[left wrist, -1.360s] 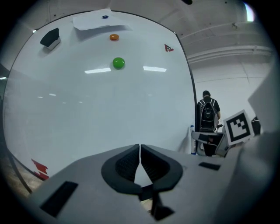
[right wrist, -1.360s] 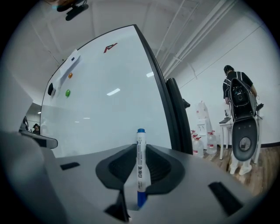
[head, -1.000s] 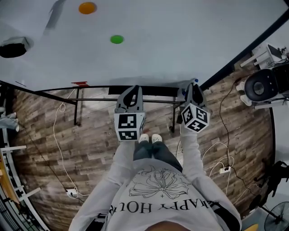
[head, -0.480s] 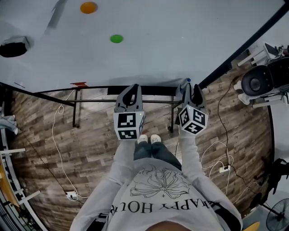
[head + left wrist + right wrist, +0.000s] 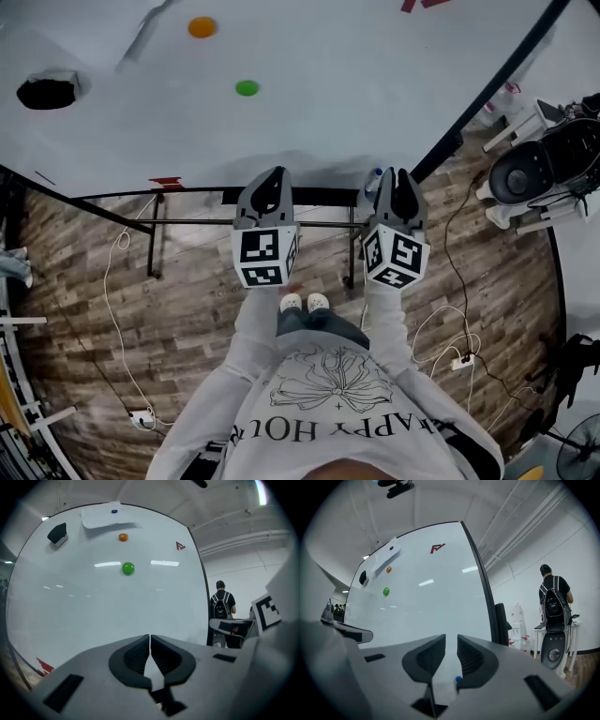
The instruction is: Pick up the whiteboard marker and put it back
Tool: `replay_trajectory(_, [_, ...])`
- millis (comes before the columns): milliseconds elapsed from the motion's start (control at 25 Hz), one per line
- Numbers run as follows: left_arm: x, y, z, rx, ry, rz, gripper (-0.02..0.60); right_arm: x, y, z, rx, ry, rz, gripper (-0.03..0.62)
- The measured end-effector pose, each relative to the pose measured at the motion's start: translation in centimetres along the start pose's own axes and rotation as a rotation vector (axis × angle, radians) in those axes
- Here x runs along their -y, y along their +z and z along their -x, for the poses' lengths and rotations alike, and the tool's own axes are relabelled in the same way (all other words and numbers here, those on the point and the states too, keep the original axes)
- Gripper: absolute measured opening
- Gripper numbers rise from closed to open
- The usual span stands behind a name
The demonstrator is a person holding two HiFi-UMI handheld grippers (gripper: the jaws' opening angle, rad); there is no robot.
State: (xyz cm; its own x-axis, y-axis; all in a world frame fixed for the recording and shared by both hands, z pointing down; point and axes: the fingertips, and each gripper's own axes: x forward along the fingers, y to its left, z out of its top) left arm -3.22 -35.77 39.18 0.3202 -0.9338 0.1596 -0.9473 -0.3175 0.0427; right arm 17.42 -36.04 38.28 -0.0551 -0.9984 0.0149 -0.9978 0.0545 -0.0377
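Observation:
I face a whiteboard (image 5: 337, 66) with a black marker tray (image 5: 319, 195) along its lower edge. My right gripper (image 5: 398, 178) is level in front of that edge. The whiteboard marker (image 5: 374, 178), white with a blue end, sits between its jaws, which are closing on it. In the right gripper view the marker's white barrel (image 5: 444, 682) fills the gap of the right gripper (image 5: 451, 645). My left gripper (image 5: 270, 180) hangs beside it, shut with nothing held. In its own view the left gripper (image 5: 150, 641) shows its pads together.
A green magnet (image 5: 247, 88), an orange magnet (image 5: 202, 27) and a black eraser (image 5: 47, 92) are on the board. The board's stand (image 5: 155, 239) and cables (image 5: 117, 309) are on the wooden floor. A person with a backpack (image 5: 554, 602) stands at the right beside equipment (image 5: 539, 169).
Both grippers have risen in front of the board's lower edge, the right one more. The marker's blue end now shows left of the right jaws.

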Motion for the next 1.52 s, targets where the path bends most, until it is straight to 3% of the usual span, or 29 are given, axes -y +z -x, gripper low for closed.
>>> replay_trajectory(480, [-0.4,3.3,2.3,0.081,0.030,-0.004,0.012,-0.7,2.4,0.9,0.035,0.024,0.014,0.052])
replay_trajectory(1520, [-0.7,3.3,1.8,0.076,0.018,-0.004,0.012,-0.7,2.0,0.4,0.024,0.014,0.018,0.026])
